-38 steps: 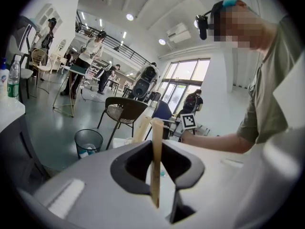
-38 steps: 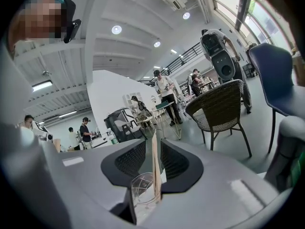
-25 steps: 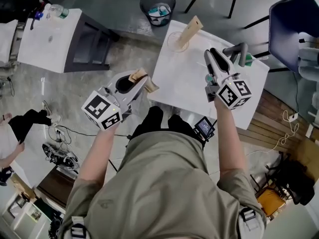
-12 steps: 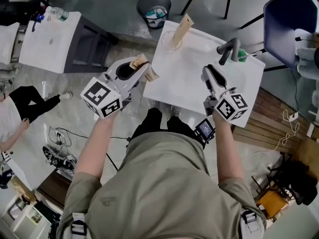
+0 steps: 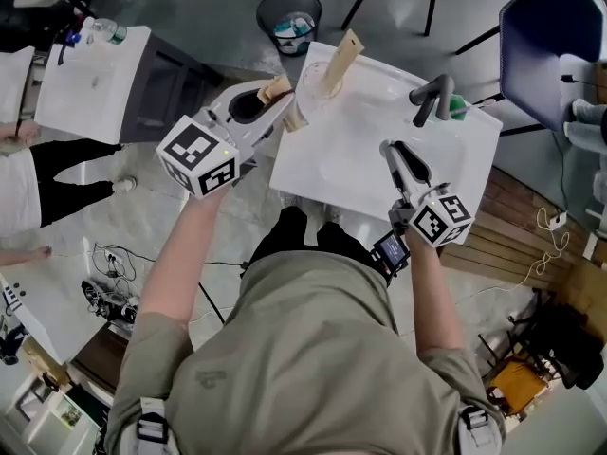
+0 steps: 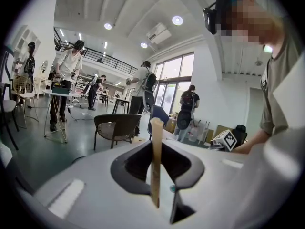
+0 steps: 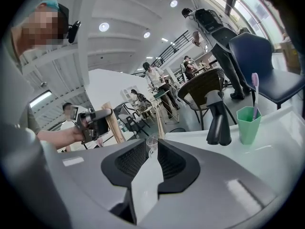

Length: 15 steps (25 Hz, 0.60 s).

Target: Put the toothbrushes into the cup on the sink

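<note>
Head view, from above: a person stands at a white sink (image 5: 379, 164) with a gripper in each hand.

The left gripper (image 5: 277, 102), left of centre in the upper part of the frame, is clamped on a toothbrush (image 6: 156, 151) in a tan wrapper. In the left gripper view the wrapped stick stands nearly upright between the two dark jaws, which press on it from both sides. In the head view this toothbrush lies at the sink's upper-left corner, just beside the clear cup (image 5: 313, 83).

The clear cup stands on the sink's far left corner. A second toothbrush (image 5: 340, 57), also tan, leans in it with its top tilted to the upper right.

The right gripper (image 5: 396, 154) hangs over the sink's near right part. Its jaws stand slightly apart with nothing between them; the right gripper view shows the clear cup far off through the narrow gap.

A dark faucet (image 5: 429, 98) rises at the sink's far right edge, with a green cup (image 7: 249, 124) just beside it holding a purple brush (image 7: 255, 87).

Beyond the sink, a bin (image 5: 289, 17) sits on the floor at upper centre; a blue chair (image 5: 545, 41) fills the upper right.
</note>
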Tool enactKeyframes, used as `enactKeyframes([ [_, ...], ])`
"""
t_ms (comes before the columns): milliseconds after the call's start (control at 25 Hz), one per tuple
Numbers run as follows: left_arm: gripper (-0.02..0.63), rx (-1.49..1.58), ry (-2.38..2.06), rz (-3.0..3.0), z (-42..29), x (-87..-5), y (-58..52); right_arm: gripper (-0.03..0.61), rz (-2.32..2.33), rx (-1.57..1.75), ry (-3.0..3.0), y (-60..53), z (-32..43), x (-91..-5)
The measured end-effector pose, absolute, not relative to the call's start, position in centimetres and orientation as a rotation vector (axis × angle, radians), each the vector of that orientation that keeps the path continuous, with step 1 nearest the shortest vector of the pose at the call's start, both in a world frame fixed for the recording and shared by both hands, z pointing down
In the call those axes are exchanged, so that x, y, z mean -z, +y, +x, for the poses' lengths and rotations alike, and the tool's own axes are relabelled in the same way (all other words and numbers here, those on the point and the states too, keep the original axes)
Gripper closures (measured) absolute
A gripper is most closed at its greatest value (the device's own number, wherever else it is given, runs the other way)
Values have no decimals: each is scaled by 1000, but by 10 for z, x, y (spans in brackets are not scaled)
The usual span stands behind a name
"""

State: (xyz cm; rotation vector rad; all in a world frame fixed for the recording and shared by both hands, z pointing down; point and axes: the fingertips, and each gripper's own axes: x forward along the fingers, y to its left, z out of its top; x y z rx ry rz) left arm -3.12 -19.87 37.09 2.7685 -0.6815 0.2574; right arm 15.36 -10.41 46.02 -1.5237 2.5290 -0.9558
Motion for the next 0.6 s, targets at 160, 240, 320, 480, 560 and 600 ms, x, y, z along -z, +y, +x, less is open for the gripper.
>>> enactKeyframes([
  [160, 556, -263, -670, 2782, -26, -370, -217, 494, -1522, 996, 2522, -101, 152, -467],
  [240, 555, -263, -664, 2787, -23, -369, -227, 494, -1520, 1012, 2518, -101, 150, -469],
  [320, 557, -260, -657, 2793, -20, -367, -235, 494, -1521, 1025, 2514, -103, 150, -470],
  [480, 557, -260, -642, 2803, -13, -368, -249, 495, -1529, 1049, 2509, -106, 149, -471],
  [560, 557, -261, -637, 2808, -10, -368, -256, 495, -1528, 1054, 2502, -107, 150, -473],
  [600, 557, -261, -636, 2811, -9, -368, -259, 495, -1530, 1057, 2498, -107, 150, -474],
])
